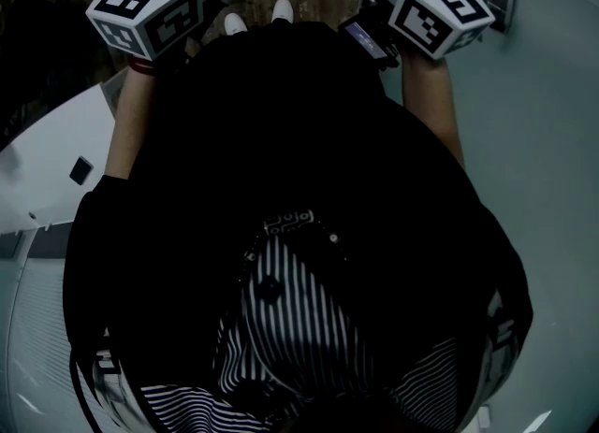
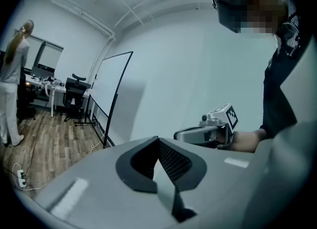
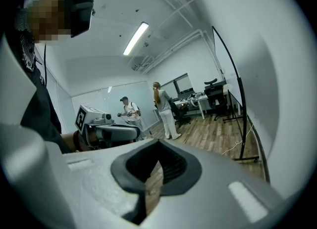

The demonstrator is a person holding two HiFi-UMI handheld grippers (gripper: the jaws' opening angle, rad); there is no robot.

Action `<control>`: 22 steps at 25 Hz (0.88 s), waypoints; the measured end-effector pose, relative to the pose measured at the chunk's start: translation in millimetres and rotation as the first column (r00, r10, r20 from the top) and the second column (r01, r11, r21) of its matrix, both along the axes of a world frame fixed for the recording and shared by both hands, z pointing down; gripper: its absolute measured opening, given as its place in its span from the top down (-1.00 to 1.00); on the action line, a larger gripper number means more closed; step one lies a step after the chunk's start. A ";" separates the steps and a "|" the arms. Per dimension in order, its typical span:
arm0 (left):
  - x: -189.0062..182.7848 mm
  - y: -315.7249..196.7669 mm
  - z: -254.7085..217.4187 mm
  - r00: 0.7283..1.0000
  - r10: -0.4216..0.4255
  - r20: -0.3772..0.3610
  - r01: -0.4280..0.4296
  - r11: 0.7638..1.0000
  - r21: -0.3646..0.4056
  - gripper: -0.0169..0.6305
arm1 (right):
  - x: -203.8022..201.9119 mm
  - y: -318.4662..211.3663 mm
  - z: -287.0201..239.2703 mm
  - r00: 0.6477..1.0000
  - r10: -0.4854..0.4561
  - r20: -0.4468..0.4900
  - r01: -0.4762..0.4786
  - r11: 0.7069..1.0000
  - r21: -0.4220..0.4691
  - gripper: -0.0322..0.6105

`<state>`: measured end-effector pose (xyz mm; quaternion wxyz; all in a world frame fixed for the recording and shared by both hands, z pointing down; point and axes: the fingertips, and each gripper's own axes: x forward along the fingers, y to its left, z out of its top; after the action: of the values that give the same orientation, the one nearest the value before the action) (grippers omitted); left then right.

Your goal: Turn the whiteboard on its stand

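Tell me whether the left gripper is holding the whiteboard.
No: the left gripper has its jaws together on nothing, and the whiteboard stands apart near the wall.

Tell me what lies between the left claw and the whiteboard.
Left gripper view: only wood floor and a thin cable near the whiteboard.

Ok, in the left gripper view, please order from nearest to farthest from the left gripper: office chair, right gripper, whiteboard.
1. Right gripper, close by on the right.
2. Whiteboard, left of centre.
3. Office chair, further left, behind the whiteboard.
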<state>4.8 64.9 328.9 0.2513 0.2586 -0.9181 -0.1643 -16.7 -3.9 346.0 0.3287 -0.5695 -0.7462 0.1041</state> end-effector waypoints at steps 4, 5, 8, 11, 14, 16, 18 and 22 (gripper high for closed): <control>1.3 -2.7 -1.9 1.000 -0.014 0.008 0.014 1.000 -0.001 0.96 | -0.6 -4.6 -2.3 1.000 0.002 0.007 -0.002 1.000 -0.009 0.89; -1.8 -3.3 -3.4 1.000 -0.024 0.008 0.024 1.000 0.001 0.96 | -4.4 -7.1 -3.6 1.000 0.002 0.009 -0.002 1.000 -0.011 0.89; -9.8 -6.3 -3.8 0.999 -0.052 0.001 0.052 0.999 0.010 0.96 | -14.4 -18.8 -2.3 1.000 0.011 0.007 -0.011 1.000 -0.014 0.89; -11.4 -8.7 -3.7 0.998 -0.064 0.004 0.064 0.998 0.021 0.96 | -18.4 -21.9 -0.1 1.000 0.010 -0.001 -0.010 1.000 -0.019 0.89; -7.3 -14.4 -2.5 0.998 -0.061 -0.001 0.061 0.998 0.027 0.95 | -17.6 -25.2 3.2 1.000 0.006 -0.008 -0.006 1.000 -0.019 0.89; -9.2 -16.5 -2.6 0.998 -0.061 -0.004 0.061 0.998 0.027 0.95 | -20.5 -28.2 4.2 1.000 0.005 -0.005 -0.005 1.000 -0.021 0.89; -12.4 -15.7 -3.9 0.998 -0.067 -0.004 0.067 0.997 0.025 0.95 | -22.9 -32.1 4.0 1.000 0.005 -0.003 -0.005 1.000 -0.018 0.89; -12.7 -9.7 -7.9 0.995 -0.098 -0.007 0.098 0.995 0.023 0.95 | -24.8 -36.4 6.8 1.000 0.003 -0.019 -0.003 1.000 -0.011 0.89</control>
<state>-7.9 55.1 321.0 0.2426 0.2156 -0.9270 -0.1880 -41.6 -40.4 352.8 0.3323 -0.5690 -0.7435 0.1140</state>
